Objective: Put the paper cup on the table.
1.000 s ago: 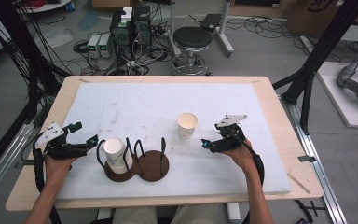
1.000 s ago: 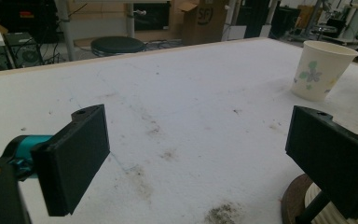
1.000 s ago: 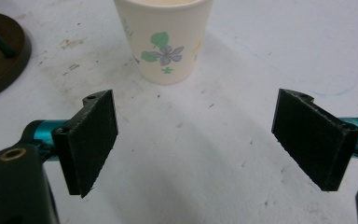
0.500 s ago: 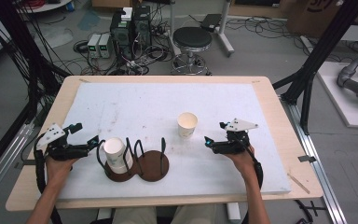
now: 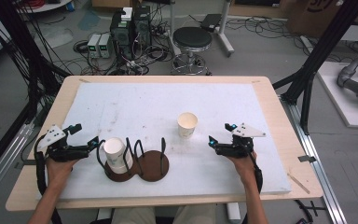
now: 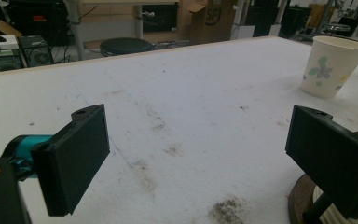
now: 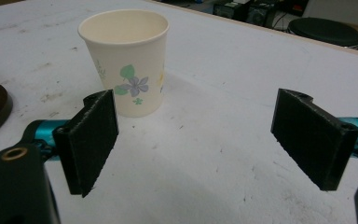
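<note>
An upright paper cup [image 5: 187, 124] with a flower print stands on the white table mat. In the right gripper view this cup [image 7: 128, 65] sits just beyond the left jaw, outside the gap. My right gripper [image 5: 219, 133] [image 7: 200, 140] is open and empty, a short way right of the cup. A second white cup [image 5: 115, 154] sits in the left ring of a brown wire holder [image 5: 154, 164]. My left gripper [image 5: 86, 134] [image 6: 200, 158] is open and empty, just left of that holder. The flowered cup [image 6: 333, 66] appears far off in the left gripper view.
The white mat [image 5: 135, 105] covers most of the wooden table [image 5: 37, 135]. The holder's right ring [image 5: 161, 149] holds nothing. The holder's brown base [image 6: 303, 200] shows behind the right jaw in the left gripper view. A stool [image 5: 192, 39] and electronics stand beyond the far edge.
My right gripper has drifted a little to the right, away from the flowered cup. The left gripper has hardly moved. Both stay open.
</note>
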Tool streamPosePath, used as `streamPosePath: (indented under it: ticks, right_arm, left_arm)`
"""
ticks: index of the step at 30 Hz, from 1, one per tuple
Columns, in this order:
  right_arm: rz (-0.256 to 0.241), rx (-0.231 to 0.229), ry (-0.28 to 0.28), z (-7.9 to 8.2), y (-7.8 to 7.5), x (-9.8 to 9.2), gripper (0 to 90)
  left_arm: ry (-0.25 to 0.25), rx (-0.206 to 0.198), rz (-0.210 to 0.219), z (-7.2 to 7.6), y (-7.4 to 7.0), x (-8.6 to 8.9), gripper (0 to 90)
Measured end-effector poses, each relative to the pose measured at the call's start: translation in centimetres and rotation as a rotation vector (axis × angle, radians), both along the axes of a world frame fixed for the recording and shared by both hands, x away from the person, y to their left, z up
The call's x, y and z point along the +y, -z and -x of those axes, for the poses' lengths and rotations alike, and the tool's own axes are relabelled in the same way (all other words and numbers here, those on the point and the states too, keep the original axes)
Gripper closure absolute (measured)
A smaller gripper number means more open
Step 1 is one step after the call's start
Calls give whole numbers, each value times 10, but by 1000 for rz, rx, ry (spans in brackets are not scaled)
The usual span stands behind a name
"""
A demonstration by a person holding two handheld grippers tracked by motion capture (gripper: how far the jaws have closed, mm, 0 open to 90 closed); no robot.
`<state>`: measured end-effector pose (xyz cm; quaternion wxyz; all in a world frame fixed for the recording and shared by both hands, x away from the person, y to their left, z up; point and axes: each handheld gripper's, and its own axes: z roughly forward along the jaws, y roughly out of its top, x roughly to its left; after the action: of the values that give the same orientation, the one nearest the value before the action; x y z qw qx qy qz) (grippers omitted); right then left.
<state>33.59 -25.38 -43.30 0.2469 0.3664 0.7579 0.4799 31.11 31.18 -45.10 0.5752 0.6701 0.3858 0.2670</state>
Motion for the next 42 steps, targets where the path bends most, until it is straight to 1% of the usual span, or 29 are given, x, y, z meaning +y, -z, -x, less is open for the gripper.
streamPosePath:
  ticks: [3,5,7,9,11,12,16,18,22,23,25,29,31,37,38,40,42]
  right_arm:
    - [-9,-10,9,2,3,-2,151]
    - [-15,-13,15,2,6,-2,151]
    - [-30,-17,16,2,9,-3,151]
    - [-21,-17,22,3,11,-2,151]
    - [-23,-20,19,4,13,-2,151]
    - [-16,-24,22,4,13,-2,151]
    - [-15,-42,33,6,12,1,151]
    - [-14,-46,32,6,12,1,152]
    - [-14,-45,40,6,13,1,151]
    - [-14,-51,51,6,13,1,151]
    - [-19,-47,51,7,14,0,151]
    - [-14,-59,63,9,13,-2,152]
    - [-16,-59,67,10,13,-3,152]
    - [-18,-62,72,13,13,-7,152]
    - [-23,-61,74,13,13,-8,152]
    - [-21,-65,73,14,13,-10,152]
    - [-33,-60,72,14,13,-10,152]
  left_arm:
    - [-11,-9,0,1,0,1,62]
    - [-18,-7,7,1,1,1,62]
    - [-20,-9,5,1,2,1,62]
    - [-19,-10,5,2,2,1,62]
    - [-19,-11,6,2,2,1,62]
    - [-19,-14,5,2,2,1,62]
    - [-22,-19,3,2,1,1,62]
    - [-25,-24,12,3,1,1,62]
    - [-30,-29,11,3,1,2,62]
    - [-33,-32,15,3,1,2,62]
    - [-28,-32,12,3,1,2,62]
    - [-28,-31,11,4,1,1,62]
    - [-29,-32,12,3,1,1,62]
    - [-26,-34,14,2,1,0,62]
    - [-24,-32,4,2,1,-1,62]
    - [-23,-29,7,2,2,-2,62]
    - [-23,-29,3,2,2,-2,62]
